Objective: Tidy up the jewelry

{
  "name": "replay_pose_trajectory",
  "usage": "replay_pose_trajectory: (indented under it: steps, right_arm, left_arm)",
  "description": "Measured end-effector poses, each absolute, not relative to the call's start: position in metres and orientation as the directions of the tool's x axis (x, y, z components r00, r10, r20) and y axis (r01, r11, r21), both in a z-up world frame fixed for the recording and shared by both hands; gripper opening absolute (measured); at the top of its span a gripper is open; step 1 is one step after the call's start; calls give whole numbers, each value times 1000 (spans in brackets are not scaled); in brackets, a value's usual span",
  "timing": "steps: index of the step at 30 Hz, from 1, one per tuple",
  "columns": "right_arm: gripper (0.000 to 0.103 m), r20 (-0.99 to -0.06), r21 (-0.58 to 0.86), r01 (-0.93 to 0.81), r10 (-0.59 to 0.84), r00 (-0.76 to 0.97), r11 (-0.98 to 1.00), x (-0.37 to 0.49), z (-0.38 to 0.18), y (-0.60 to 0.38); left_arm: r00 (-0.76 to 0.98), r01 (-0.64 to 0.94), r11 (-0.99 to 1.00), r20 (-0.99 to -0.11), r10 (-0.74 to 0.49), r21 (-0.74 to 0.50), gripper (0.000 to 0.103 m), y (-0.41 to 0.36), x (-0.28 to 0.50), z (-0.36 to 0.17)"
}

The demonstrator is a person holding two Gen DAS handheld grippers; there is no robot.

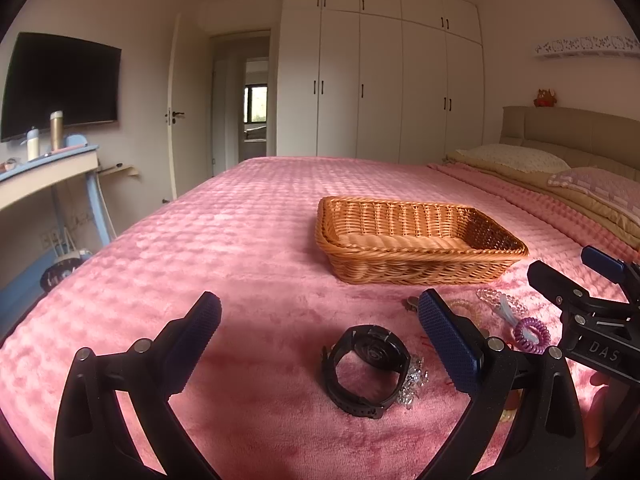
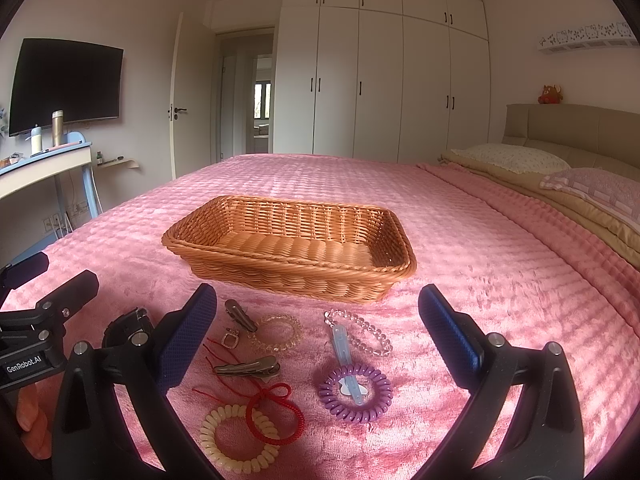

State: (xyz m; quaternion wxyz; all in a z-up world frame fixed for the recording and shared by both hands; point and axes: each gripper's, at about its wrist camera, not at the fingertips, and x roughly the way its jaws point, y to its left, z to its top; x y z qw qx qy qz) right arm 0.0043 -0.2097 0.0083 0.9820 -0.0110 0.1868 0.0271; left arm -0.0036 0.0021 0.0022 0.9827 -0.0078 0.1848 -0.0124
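Note:
An empty wicker basket (image 1: 420, 240) (image 2: 292, 246) sits on the pink bed. In the left wrist view a black watch (image 1: 366, 370) lies over a crystal chain (image 1: 414, 380) between the fingers of my open left gripper (image 1: 320, 344). My open right gripper (image 2: 318, 336) hovers over loose pieces: a purple coil tie (image 2: 356, 394) with a blue clip (image 2: 344, 354), a clear bead bracelet (image 2: 360, 330), a red cord bracelet (image 2: 276, 414), a cream coil tie (image 2: 236, 438), a clear coil tie (image 2: 276, 332), two metal clips (image 2: 248, 368), a small pendant (image 2: 230, 339).
The pink blanket (image 2: 480, 280) covers the bed; pillows (image 2: 516, 158) and a headboard are at the right. A desk (image 1: 44, 176) with bottles and a TV stand left of the bed. White wardrobes (image 1: 380, 80) and an open door are behind.

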Motion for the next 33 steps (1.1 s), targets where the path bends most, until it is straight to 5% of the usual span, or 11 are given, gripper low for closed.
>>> replay_pose_trajectory:
  steps: [33]
  right_arm:
    - [97,-347,-9,-47,41,937,999,1,9,-210]
  left_arm:
    - [949,39,999,-313,-41,-12,96,-3,-11,7]
